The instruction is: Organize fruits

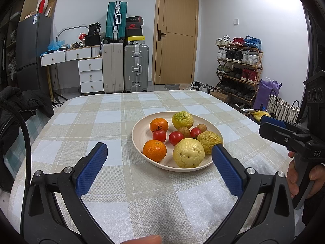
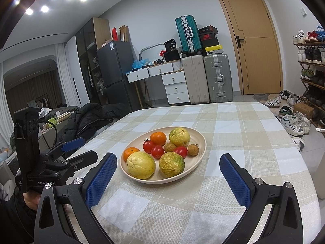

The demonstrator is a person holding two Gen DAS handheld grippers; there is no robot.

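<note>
A cream plate point(image 1: 138, 126) point(image 2: 201, 140) sits mid-table on a checked cloth and holds all the fruit. Nearest me lie a big yellow fruit point(image 1: 188, 155) point(image 2: 140, 164) and a yellow-green fruit point(image 1: 209, 139) point(image 2: 171, 164); another green-yellow fruit point(image 1: 182, 120) is at the back. Two oranges point(image 1: 154, 150) point(image 1: 159, 124), three tomatoes point(image 1: 176, 137) and two small brown fruits point(image 1: 183, 131) fill the rest. My left gripper point(image 1: 159, 148) point(image 2: 89, 148) stands open just short of the plate's near-left rim, empty. My right gripper point(image 2: 168, 156) point(image 1: 262, 124) is open and empty at the plate's near-right side.
The checked tablecloth point(image 1: 113, 183) covers the whole table. A black jacket point(image 1: 22, 103) is draped beyond the left edge. A shoe rack point(image 1: 237, 71) and a woven basket point(image 1: 282, 107) stand off the right side. A hand point(image 1: 294, 181) holds the right gripper's handle.
</note>
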